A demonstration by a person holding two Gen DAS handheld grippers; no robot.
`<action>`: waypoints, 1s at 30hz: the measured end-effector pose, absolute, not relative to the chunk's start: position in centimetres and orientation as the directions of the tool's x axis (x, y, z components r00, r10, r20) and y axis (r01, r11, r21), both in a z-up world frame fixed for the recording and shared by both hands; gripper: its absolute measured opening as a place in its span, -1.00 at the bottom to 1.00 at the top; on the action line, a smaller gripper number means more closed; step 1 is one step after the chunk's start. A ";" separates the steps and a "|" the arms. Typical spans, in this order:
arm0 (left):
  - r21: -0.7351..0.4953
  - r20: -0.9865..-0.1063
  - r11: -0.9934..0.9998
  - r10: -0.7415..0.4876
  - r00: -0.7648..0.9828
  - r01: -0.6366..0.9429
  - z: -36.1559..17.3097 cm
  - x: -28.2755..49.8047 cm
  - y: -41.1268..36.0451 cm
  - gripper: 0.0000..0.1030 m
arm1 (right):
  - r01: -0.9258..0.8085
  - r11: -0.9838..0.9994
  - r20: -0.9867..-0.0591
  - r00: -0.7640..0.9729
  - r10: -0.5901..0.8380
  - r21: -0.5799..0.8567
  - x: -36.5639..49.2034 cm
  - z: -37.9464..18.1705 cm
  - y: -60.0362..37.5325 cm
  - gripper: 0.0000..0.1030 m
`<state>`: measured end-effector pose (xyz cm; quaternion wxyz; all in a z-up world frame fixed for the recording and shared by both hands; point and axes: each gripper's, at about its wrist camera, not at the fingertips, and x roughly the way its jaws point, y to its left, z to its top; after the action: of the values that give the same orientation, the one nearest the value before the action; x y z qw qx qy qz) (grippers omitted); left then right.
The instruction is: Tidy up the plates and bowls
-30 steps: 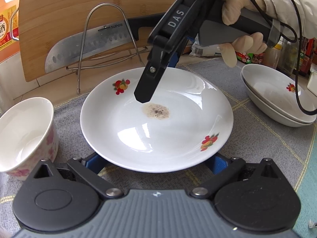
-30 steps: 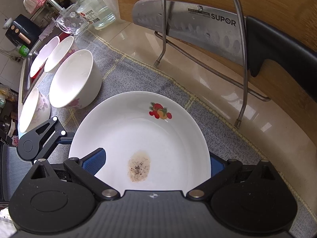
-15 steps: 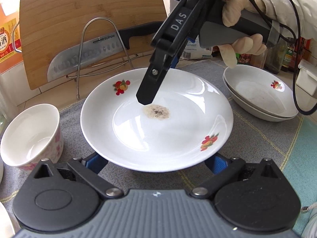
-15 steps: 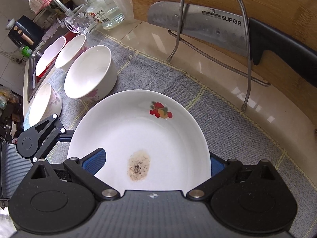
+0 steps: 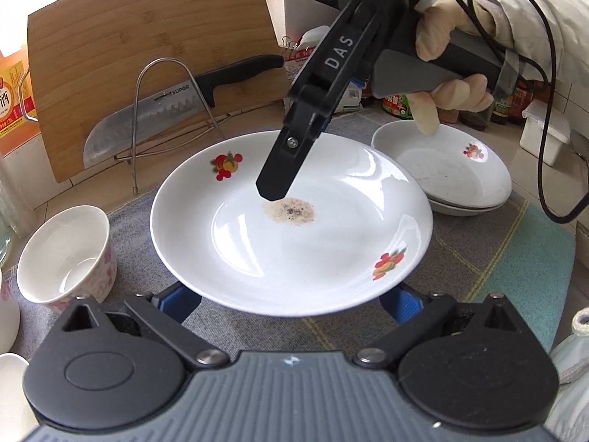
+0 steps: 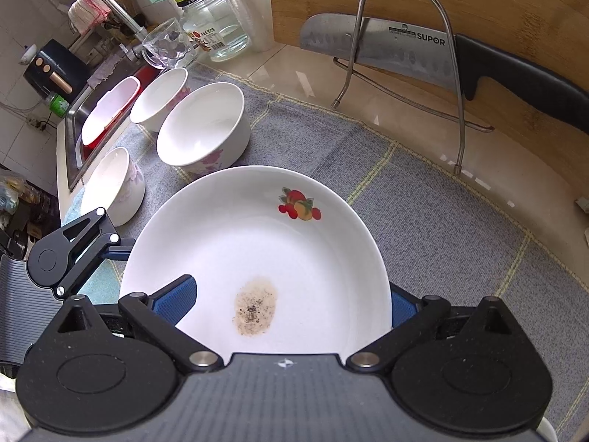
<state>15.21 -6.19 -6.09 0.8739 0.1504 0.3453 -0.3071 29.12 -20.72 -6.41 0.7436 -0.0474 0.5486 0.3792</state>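
A white plate (image 5: pixel 294 250) with fruit prints and a brown stain hangs above the grey mat (image 5: pixel 478 258). My right gripper (image 5: pixel 274 191) is shut on its far rim, one finger on top and the other hidden underneath; in the right wrist view the right gripper (image 6: pixel 287 302) has the plate (image 6: pixel 257 243) between its pads. My left gripper (image 5: pixel 291 302) is open, both blue fingers under the near rim; whether they touch it I cannot tell. Two stacked plates (image 5: pixel 441 184) lie to the right. Several flowered bowls (image 6: pixel 202 129) stand on the left, one in the left wrist view (image 5: pixel 66 254).
A cleaver (image 6: pixel 386 55) rests in a wire rack (image 6: pixel 405 0) against a bamboo cutting board (image 5: pixel 147 55) at the back. A glass jar (image 6: pixel 213 25), a glass mug (image 6: pixel 165 48) and the sink (image 6: pixel 73 121) are far left. Bottles (image 5: pixel 515 103) crowd the back right.
Both grippers and the plate have risen and drawn back from the cutting board. The stacked plates have come further into the left wrist view, and more bowls show in the right wrist view.
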 end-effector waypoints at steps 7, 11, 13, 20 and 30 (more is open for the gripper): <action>0.046 -0.692 0.748 -0.455 0.561 0.662 -5.5 14.3 -6.8 0.97 | -0.597 0.725 -0.849 0.132 0.512 0.344 27.3 -6.1 -21.7 1.00; 0.036 -0.686 0.735 -0.475 0.551 0.677 -5.2 14.0 -7.4 0.97 | -0.587 0.737 -0.849 0.151 0.507 0.335 26.5 -5.7 -22.3 1.00; 0.033 -0.684 0.728 -0.484 0.547 0.685 -5.1 14.0 -7.7 0.97 | -0.579 0.744 -0.849 0.160 0.504 0.333 26.1 -5.6 -22.9 1.00; 0.024 -0.682 0.691 -0.517 0.517 0.723 -4.7 13.4 -9.3 0.97 | -0.542 0.774 -0.845 0.199 0.496 0.327 24.9 -5.2 -24.9 1.00; 0.019 -0.680 0.619 -0.568 0.464 0.785 -4.2 13.2 -12.2 0.97 | -0.463 0.826 -0.843 0.258 0.473 0.322 23.4 -5.1 -28.9 1.00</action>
<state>13.16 -12.25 -4.15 0.8391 0.1674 0.3248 -0.4031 23.44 -28.88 -5.06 0.7930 0.0045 0.5330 0.2951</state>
